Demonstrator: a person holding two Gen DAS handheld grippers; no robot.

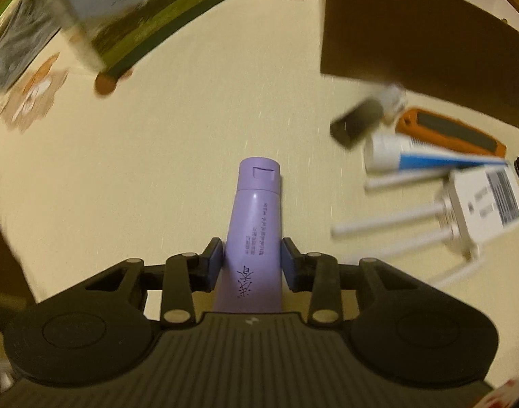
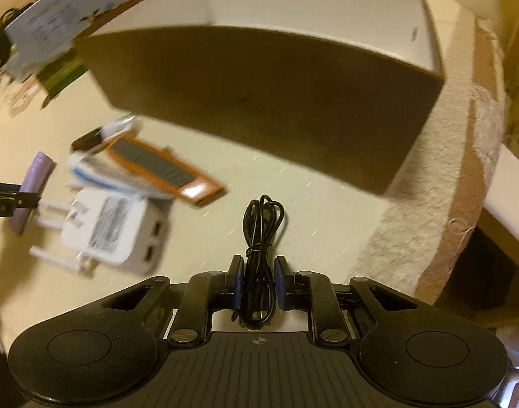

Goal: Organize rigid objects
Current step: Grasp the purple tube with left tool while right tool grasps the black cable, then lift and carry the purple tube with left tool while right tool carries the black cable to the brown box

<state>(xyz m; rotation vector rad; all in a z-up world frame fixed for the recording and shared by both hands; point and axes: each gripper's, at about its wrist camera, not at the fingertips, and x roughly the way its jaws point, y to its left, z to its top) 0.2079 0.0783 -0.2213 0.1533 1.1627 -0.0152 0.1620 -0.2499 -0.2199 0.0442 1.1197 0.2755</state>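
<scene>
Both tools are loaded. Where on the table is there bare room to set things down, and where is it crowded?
The widest bare patch lies ahead of the purple tube, between the picture book and the brown box. A smaller one lies ahead of the black cable, up to the box wall. The crowded part is the cluster by the white router, orange case and toothpaste tube.

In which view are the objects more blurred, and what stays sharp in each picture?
Left wrist view: the purple tube between the pads is sharp; the white router and milk carton smear with motion. Right wrist view: the black cable is sharp; the brown box is softly blurred. Both bend at the edges, under warm yellowish light.
</scene>
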